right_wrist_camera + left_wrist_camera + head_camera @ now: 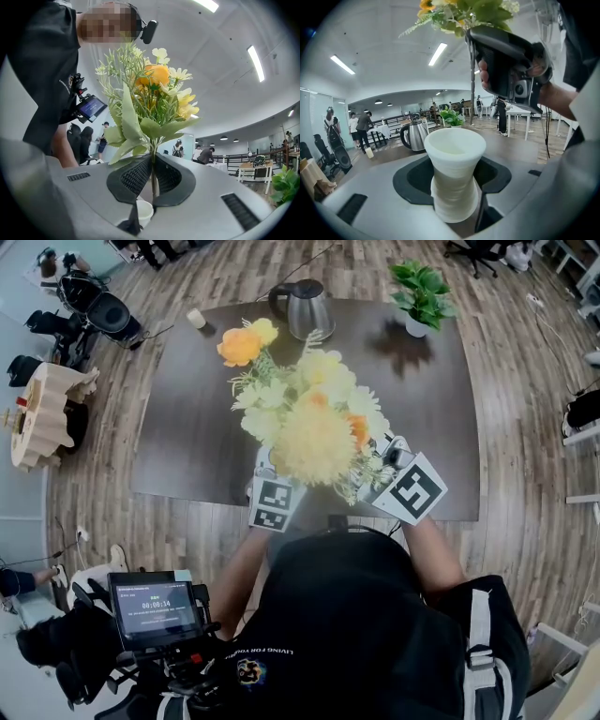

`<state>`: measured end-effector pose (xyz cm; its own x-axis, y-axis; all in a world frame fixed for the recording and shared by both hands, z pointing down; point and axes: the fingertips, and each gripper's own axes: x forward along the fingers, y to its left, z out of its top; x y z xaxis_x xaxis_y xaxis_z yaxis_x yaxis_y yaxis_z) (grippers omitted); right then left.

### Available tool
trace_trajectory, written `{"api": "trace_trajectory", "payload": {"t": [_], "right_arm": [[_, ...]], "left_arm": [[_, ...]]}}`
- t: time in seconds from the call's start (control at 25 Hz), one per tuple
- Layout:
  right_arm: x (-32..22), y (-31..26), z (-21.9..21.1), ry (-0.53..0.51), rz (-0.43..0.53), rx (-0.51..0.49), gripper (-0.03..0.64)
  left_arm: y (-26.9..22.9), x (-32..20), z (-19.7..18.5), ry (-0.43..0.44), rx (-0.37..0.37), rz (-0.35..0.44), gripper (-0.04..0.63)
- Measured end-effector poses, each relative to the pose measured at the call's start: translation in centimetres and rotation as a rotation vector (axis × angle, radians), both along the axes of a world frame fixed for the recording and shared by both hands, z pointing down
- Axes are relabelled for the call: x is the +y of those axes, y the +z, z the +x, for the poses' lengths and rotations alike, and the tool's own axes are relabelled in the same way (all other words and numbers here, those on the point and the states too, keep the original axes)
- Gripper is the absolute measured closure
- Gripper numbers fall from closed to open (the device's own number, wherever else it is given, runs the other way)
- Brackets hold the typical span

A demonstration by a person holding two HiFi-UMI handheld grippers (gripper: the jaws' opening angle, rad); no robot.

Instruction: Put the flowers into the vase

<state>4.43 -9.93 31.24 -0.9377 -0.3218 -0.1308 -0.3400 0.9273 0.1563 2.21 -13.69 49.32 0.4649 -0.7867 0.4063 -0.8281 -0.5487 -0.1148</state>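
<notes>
A bunch of yellow and orange flowers (314,423) with green leaves hides most of both grippers in the head view, above the table's near edge. My right gripper (152,174) is shut on the bunch's thin stem (153,164), with the blooms (154,89) upright above the jaws. My left gripper (454,180) is shut on a white waisted vase (453,178), mouth up. In the left gripper view the stem (472,89) hangs down behind the vase, apart from its rim. The vase's rim (143,212) shows just below the right jaws.
On the dark table (187,427) a steel kettle (305,307) stands at the back, with a potted green plant (419,292) to its right and a small pale cup (195,318) to its left. A tablet rig (155,607) sits by my left side. People stand far off.
</notes>
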Motion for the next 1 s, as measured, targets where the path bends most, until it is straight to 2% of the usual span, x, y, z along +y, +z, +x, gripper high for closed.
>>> {"api": "trace_trajectory", "payload": {"t": [0.32,0.48,0.64,0.8,1.0], "right_arm": [[0.2,1.3,-0.6,0.003,-0.037,0.021,0.584],[0.1,1.5,-0.7,0.004,-0.041,0.031,0.584],[-0.3,2.4,-1.5,0.032,-0.045,0.049,0.584],[-1.1,3.3,-2.0,0.062,-0.06,0.08,0.584],[-2.7,4.6,-2.5,0.126,-0.124,0.121,0.584]], "left_arm": [[-0.3,-0.1,-0.8,-0.012,-0.009,0.012,0.351],[-0.3,-0.2,-1.1,-0.024,-0.039,0.021,0.351],[-0.8,0.0,-0.3,0.006,-0.002,0.023,0.351],[-0.6,-0.1,-0.4,-0.005,0.003,0.022,0.351],[-0.5,-0.5,-0.7,-0.021,0.01,0.021,0.351]]}}
